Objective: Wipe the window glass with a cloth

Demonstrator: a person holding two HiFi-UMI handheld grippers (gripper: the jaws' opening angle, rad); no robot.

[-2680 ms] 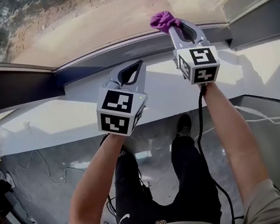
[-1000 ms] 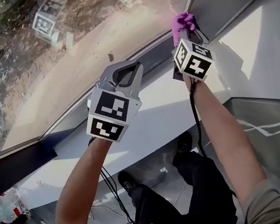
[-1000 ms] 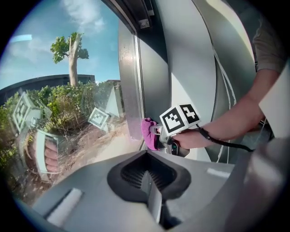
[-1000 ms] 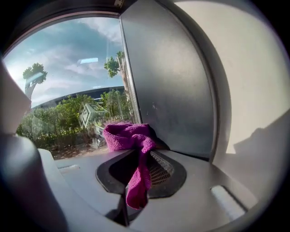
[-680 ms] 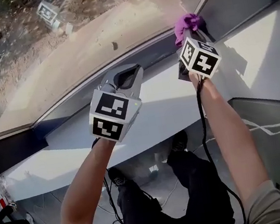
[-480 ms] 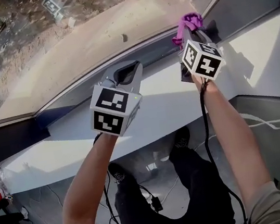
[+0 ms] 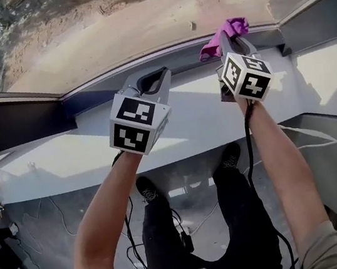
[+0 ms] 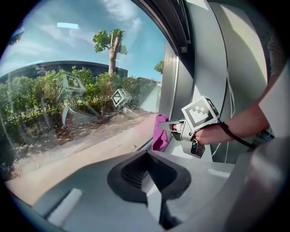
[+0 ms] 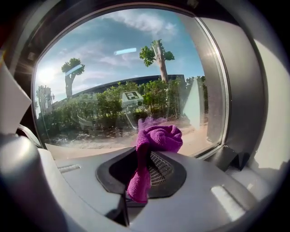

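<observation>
The window glass fills the top of the head view, with sandy ground and trees outside. A purple cloth is bunched at the glass's lower edge near the right corner, and my right gripper is shut on it. In the right gripper view the cloth hangs out of my right gripper just in front of the glass. My left gripper is shut on nothing and hovers over the sill left of the cloth. The left gripper view shows my left gripper, the right gripper and the cloth.
A white sill runs under the glass, with a dark frame at left and a grey corner post at right. Cables lie on the floor beside the person's legs. Marker cubes reflect in the glass.
The right gripper has stayed at the glass's lower right corner with the cloth, which now flops leftwards. The head view has levelled out. The left gripper is still shut over the sill.
</observation>
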